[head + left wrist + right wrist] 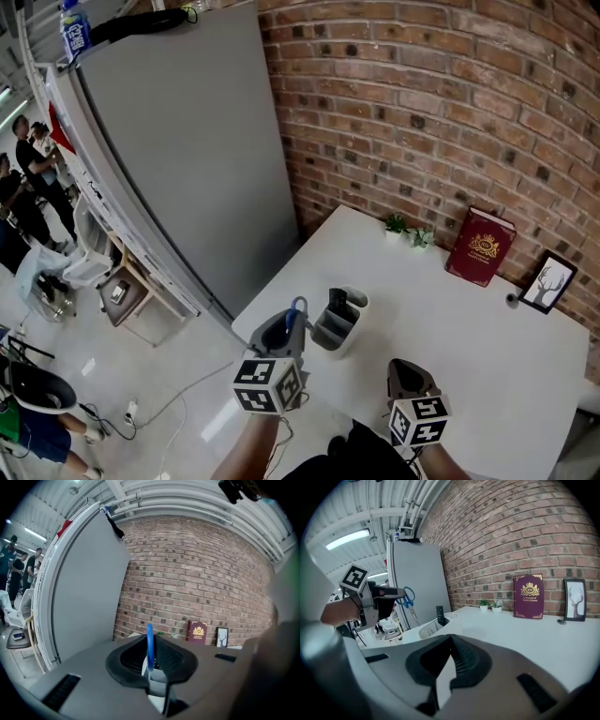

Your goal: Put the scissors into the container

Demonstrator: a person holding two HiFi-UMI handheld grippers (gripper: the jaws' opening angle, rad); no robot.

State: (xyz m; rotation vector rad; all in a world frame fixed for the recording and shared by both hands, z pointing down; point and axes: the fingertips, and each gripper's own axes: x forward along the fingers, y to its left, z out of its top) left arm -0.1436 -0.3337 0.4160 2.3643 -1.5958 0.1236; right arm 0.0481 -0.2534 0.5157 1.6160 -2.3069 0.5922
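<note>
Scissors with blue handles (298,307) are held up in my left gripper (286,330), which is shut on them near the table's left front edge. In the left gripper view a blue handle loop (149,645) stands between the closed jaws. The right gripper view shows the scissors (408,601) with blades pointing down, left of and above the container (432,628). That container (341,323) is a pale grey desk organiser with a black item (337,300) upright in it, just right of the scissors. My right gripper (410,375) is shut on nothing, nearer me.
On the white table (469,337) by the brick wall stand a dark red book (481,246), a framed picture (548,281) and two small potted plants (408,232). A tall grey cabinet (187,141) rises left of the table. People stand far left.
</note>
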